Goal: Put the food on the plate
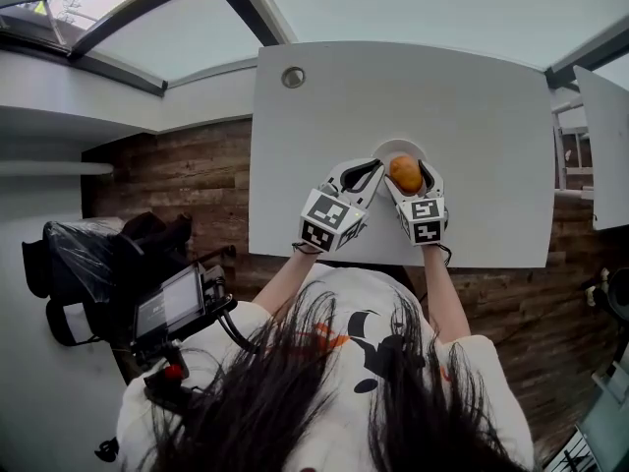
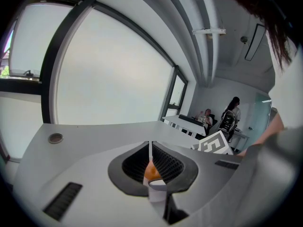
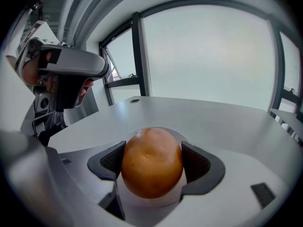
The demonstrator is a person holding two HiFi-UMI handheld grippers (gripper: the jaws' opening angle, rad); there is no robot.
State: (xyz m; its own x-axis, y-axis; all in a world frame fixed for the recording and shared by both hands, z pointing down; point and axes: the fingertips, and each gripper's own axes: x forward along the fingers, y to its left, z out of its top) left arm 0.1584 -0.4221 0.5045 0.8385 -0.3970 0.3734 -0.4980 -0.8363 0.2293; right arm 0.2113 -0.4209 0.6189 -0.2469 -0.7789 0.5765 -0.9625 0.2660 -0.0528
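Head view: our right gripper (image 1: 406, 167) pinches the orange food (image 3: 151, 162) over the plate (image 1: 396, 146) on the white table (image 1: 472, 106). Our left gripper (image 2: 150, 150) sits beside it, jaws pressed together, with wooden floor (image 1: 187, 175) below.

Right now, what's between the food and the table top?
The white plate: it sits on the table directly beneath the food, which the right tongs grip. Head view and right gripper view both show it.

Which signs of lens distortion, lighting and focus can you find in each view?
Head view: wide-angle lens bows the table edges; light soft, even. Left gripper view: dark corners, window frame curved, plate rim blurred near the lens. Right gripper view: food looms large, slightly soft; bright window behind, no glare.
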